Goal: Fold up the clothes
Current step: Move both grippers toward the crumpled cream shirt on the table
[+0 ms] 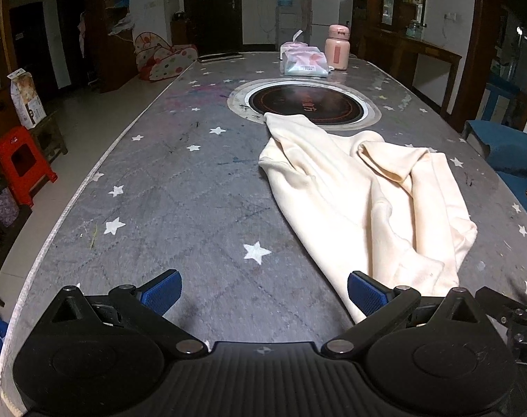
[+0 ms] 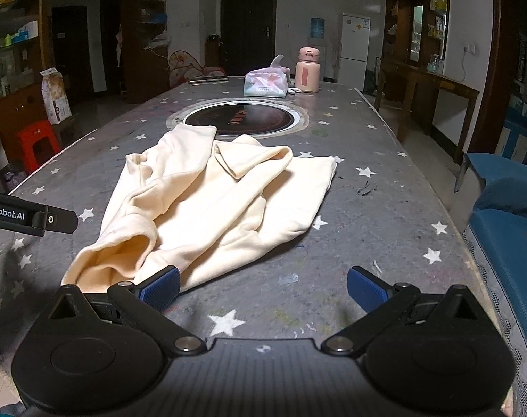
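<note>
Cream fabric, a crumpled garment, is seen lying on the grey star-printed counter, spread from the near edge toward the round black hob set into the counter's middle; one cuff is laid just onto the hob's metal ring. At the near edge, the left gripper is held with its blue pads spread wide apart, nothing between them, its right pad just beside the garment's near hem. Further right, the right gripper is likewise held spread and empty, its left pad just in front of the garment's near end. Toward the far edge, a tissue pack and a pink flask are seen side by side.
</note>
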Tool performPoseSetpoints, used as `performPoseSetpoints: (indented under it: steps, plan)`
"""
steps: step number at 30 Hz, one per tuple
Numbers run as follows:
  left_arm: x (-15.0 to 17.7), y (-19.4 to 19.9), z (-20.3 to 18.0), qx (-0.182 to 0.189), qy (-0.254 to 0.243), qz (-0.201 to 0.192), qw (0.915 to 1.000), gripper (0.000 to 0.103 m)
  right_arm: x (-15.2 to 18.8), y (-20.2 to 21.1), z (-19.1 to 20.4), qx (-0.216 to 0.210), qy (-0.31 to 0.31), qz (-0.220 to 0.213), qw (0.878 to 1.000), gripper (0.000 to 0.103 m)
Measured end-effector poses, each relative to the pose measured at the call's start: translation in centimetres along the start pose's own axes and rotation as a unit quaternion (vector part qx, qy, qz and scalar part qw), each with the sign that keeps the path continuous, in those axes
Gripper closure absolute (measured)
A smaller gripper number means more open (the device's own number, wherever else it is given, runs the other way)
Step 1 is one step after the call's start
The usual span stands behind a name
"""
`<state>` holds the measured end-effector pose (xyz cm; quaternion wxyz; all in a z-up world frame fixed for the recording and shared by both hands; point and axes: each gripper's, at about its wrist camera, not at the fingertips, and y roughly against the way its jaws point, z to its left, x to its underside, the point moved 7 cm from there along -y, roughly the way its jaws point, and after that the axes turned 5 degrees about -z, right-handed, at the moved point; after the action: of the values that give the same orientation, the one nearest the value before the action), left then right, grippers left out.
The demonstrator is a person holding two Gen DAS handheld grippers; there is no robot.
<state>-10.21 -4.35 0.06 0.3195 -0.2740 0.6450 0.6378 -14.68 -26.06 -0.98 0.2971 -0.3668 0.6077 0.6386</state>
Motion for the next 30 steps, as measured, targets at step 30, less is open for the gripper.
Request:
performPoseSetpoints:
  steps: [30]
  plan:
    - [-1.4,1.0,-2.6,0.026,-0.037,-0.014,0.9989,0.0,-0.5,0.5,0.8,-0.015,-0.01,-0.006,1.0,0.001]
